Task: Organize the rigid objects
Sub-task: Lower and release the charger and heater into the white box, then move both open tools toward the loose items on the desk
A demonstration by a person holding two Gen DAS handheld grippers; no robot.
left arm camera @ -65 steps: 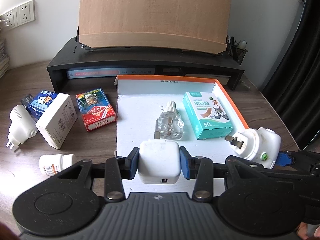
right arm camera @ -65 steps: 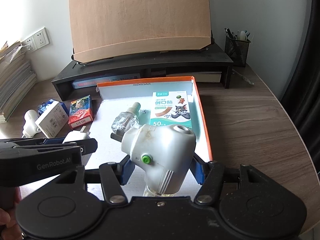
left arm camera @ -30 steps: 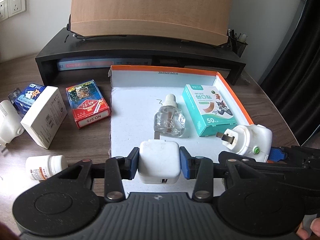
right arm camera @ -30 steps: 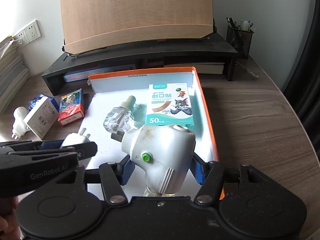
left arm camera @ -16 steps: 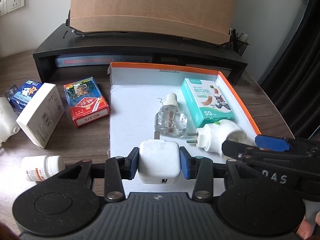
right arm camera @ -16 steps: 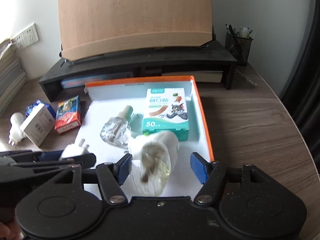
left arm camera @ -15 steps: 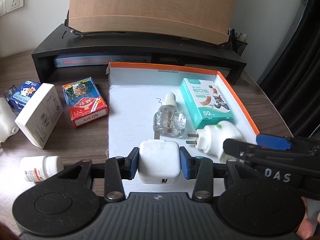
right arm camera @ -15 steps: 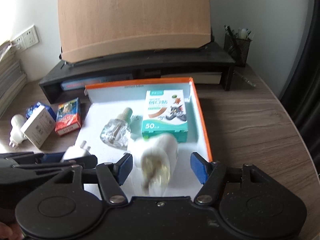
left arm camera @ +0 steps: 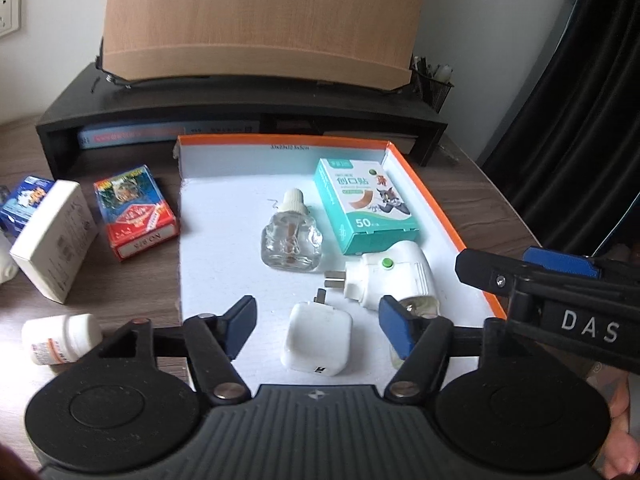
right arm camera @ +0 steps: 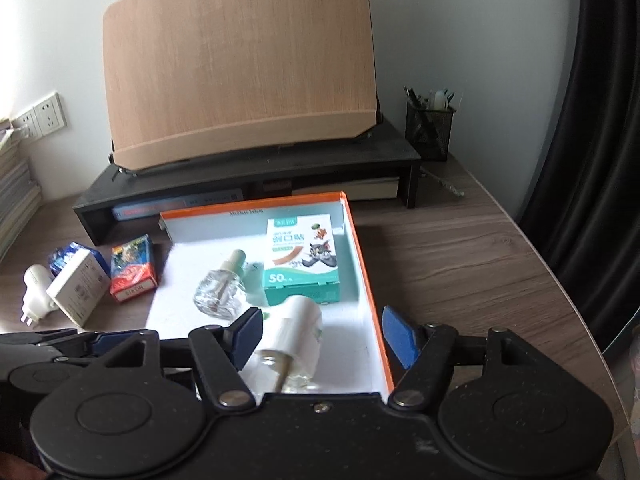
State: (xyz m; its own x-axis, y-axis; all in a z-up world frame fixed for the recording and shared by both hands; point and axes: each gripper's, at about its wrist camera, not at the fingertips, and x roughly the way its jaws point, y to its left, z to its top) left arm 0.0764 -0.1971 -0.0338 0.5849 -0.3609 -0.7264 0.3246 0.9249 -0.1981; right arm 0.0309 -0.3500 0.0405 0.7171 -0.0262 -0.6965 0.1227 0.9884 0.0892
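- Partly hidden in the right wrist view, the white plug-in vaporizer (right arm camera: 294,330) lies behind the fingers' frame, its lower end cut off; the left wrist view shows it whole (left arm camera: 394,276), green button up, prongs pointing left.
- At the far left of the left wrist view, a blue box (left arm camera: 26,200) is half covered by a white box (left arm camera: 54,240), and the small print on both is too fine to read.
- The orange-rimmed tray (left arm camera: 440,216) on the wooden surface (right arm camera: 460,264) holds four things: a clear glass refill bottle (left arm camera: 291,236), a teal plaster box (left arm camera: 366,210), the vaporizer just in front of that box, and a white USB charger (left arm camera: 318,338) lying flat near the tray's front edge.
- The left gripper (left arm camera: 316,322) has its fingers spread wide, the charger between them and touching neither pad.
- The right gripper (right arm camera: 322,334) is likewise spread wide and grips nothing; the vaporizer lies between its pads.
- Outside the tray, to its left, lie a red card pack (left arm camera: 134,210) and a small white pill bottle (left arm camera: 60,338) on its side.
- Readable writing: "50" on the teal box, "DAS" on the right gripper's arm.
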